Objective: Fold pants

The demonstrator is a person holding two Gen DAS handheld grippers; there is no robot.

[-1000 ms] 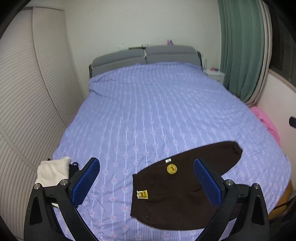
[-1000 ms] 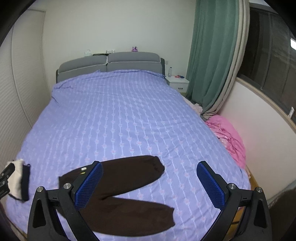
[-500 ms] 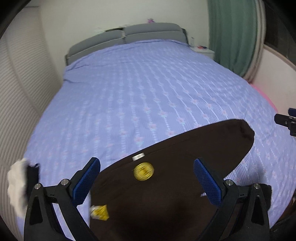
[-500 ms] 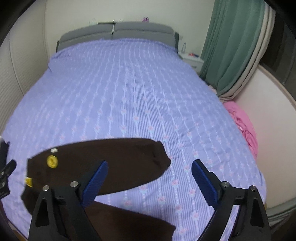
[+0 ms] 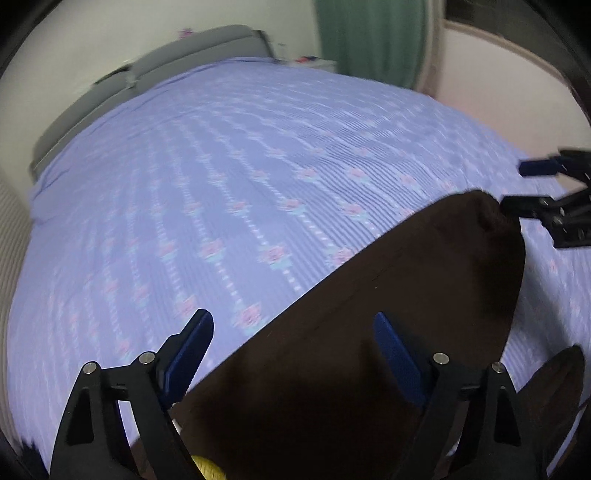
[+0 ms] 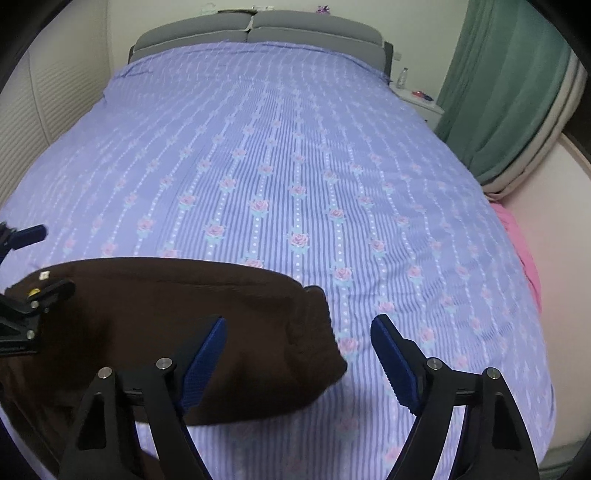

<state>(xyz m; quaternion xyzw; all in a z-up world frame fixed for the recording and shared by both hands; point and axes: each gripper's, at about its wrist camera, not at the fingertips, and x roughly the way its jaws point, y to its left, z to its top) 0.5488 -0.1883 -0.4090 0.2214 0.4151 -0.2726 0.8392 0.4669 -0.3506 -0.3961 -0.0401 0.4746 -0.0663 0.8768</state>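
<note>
Dark brown pants (image 5: 369,332) lie flat on the purple flowered bedspread (image 5: 221,184) near the foot of the bed. My left gripper (image 5: 295,347) is open, low over the waist end of the upper leg. My right gripper (image 6: 297,345) is open, low over that leg's cuff (image 6: 317,332), its left finger above the cloth. The pants (image 6: 166,314) also show in the right wrist view, with a white label and a yellow badge at the waist. Each gripper appears in the other's view: the right one (image 5: 535,195), the left one (image 6: 26,266).
The grey headboard (image 6: 258,29) is at the far end. A white nightstand (image 6: 417,96) and green curtains (image 6: 509,92) stand at the right. Pink cloth (image 6: 524,258) lies beside the bed's right edge. A white slatted wardrobe (image 6: 55,85) is at the left.
Both grippers have dropped and moved forward, close over the pants. The left one turned right along the upper leg; the right one came over its cuff. Both stayed open.
</note>
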